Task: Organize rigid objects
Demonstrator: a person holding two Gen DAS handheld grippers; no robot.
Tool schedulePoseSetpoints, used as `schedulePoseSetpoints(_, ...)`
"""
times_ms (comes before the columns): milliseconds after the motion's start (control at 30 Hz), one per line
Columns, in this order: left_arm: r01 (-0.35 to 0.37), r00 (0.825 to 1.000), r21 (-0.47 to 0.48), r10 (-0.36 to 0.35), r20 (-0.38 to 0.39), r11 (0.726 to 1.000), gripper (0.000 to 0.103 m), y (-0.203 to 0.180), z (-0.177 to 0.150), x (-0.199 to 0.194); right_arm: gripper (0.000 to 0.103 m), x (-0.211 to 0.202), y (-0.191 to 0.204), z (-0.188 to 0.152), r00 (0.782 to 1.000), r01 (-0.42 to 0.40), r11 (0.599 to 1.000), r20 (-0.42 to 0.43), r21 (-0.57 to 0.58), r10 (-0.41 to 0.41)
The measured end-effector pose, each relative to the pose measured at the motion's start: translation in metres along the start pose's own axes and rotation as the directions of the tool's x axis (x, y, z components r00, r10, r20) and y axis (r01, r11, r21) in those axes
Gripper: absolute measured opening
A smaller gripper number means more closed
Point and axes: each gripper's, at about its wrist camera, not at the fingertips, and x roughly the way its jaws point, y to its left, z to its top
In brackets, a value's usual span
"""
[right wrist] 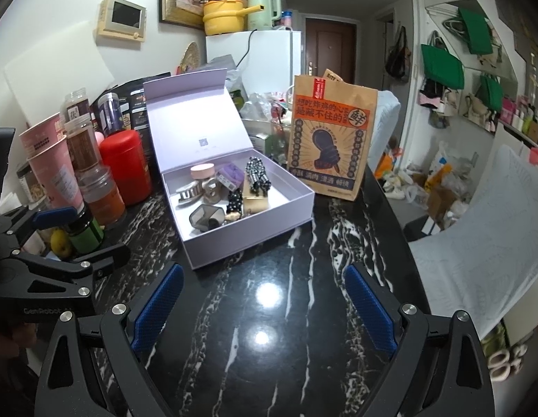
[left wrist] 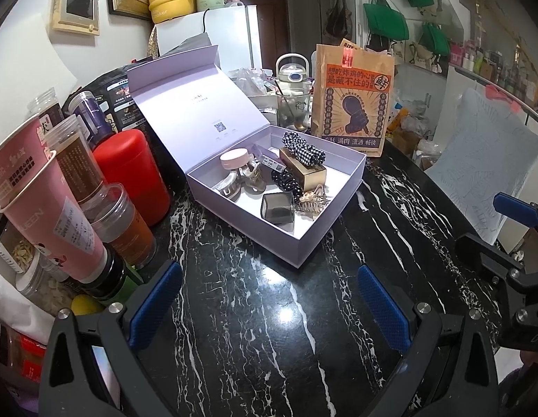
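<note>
I am holding my left gripper (left wrist: pixel 269 307) low over the black marble table (left wrist: pixel 262 347), its blue pads spread wide with nothing between them. My right gripper (right wrist: pixel 265 309) is hovering alongside, just as wide apart and just as empty; in the left view its blue tip is showing at three o'clock.

Beyond both pairs of fingers, at about twelve o'clock, the lilac box (left wrist: pixel 324 229) is sitting on the table with its lid standing open behind it. Inside, a smoky square clip (left wrist: pixel 277 208) and a gold claw clip (left wrist: pixel 312 199) are lying nearest me, then a dotted scrunchie (left wrist: pixel 286 179), a clear claw clip (left wrist: pixel 229 184), a pink-lidded jar (left wrist: pixel 235 160) and a gold block (left wrist: pixel 303 170) with a gingham scrunchie (left wrist: pixel 303 147) lying on it. At ten o'clock the red canister (left wrist: pixel 129 173) is standing among cups and jars; at one o'clock, past the box, the paper bag (left wrist: pixel 352 100) is standing upright.

I am judging that the rigid pieces are already gathered in the box and none is in hand. The next move probably calls for reaching forward to the lid's top edge and swinging it down.
</note>
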Motion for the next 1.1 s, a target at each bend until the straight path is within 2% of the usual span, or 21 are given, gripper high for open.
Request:
schedulePoseSetpoints(600,0.017,0.999,0.001,-0.017,-0.029,1.000,0.102,-0.0007,-0.0016,0.0075,0.095,0.0042,-0.0007,0.0002,1.000,0.005,1.000,-0.002,-0.004,-0.005)
schedulePoseSetpoints(1100,0.026,0.999,0.006,-0.026,-0.021,1.000,0.102,0.0011,-0.0012,0.0088,0.095,0.0093,-0.0015,0.0000,1.000,0.004,1.000,-0.013,-0.005,-0.005)
